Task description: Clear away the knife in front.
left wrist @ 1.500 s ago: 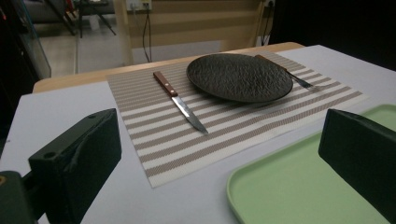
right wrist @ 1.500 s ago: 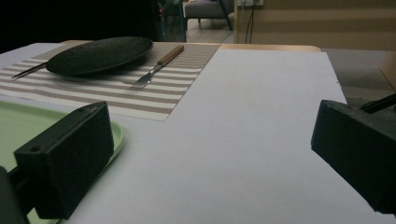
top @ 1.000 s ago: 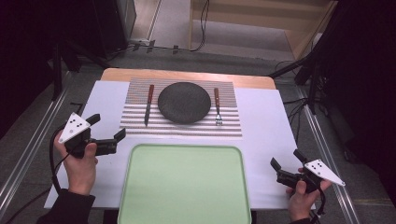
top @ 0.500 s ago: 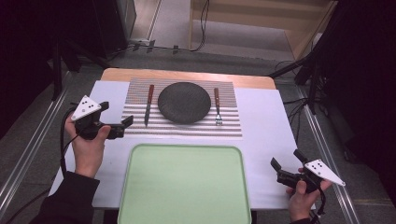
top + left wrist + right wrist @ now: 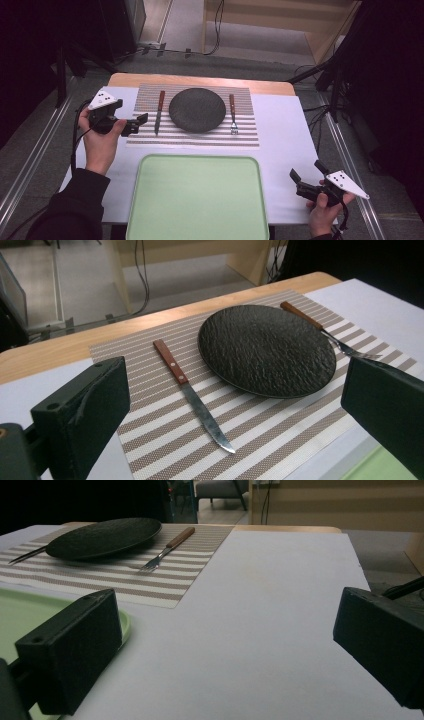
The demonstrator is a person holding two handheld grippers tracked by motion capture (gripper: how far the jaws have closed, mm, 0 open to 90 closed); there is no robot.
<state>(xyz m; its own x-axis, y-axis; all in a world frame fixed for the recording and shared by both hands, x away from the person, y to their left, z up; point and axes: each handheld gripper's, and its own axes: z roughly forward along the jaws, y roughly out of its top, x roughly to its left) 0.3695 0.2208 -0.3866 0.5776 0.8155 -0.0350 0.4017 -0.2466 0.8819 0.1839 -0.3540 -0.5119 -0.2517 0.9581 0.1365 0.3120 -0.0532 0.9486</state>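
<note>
A round black plate (image 5: 197,109) (image 5: 266,350) (image 5: 103,537) rests mid-placemat. A wooden-handled knife (image 5: 158,111) (image 5: 192,392) lies left of it, and a wooden-handled fork (image 5: 232,114) (image 5: 325,332) (image 5: 165,550) lies to its right. My left gripper (image 5: 137,124) (image 5: 240,405) hovers open just left of the knife, jaws pointing toward it, with nothing between them. My right gripper (image 5: 306,176) (image 5: 225,650) is open and empty near the table's front right corner, over the white cover.
The striped placemat (image 5: 150,137) (image 5: 165,440) (image 5: 150,587) lies on a white sheet (image 5: 282,135) over a wooden table (image 5: 200,80). A large pale green tray (image 5: 197,197) (image 5: 15,612) sits at the front centre. Cables and stands surround the table on the floor.
My left gripper has moved forward and to the right, from beside the tray's corner up to the placemat's left edge near the knife. The right gripper has stayed put.
</note>
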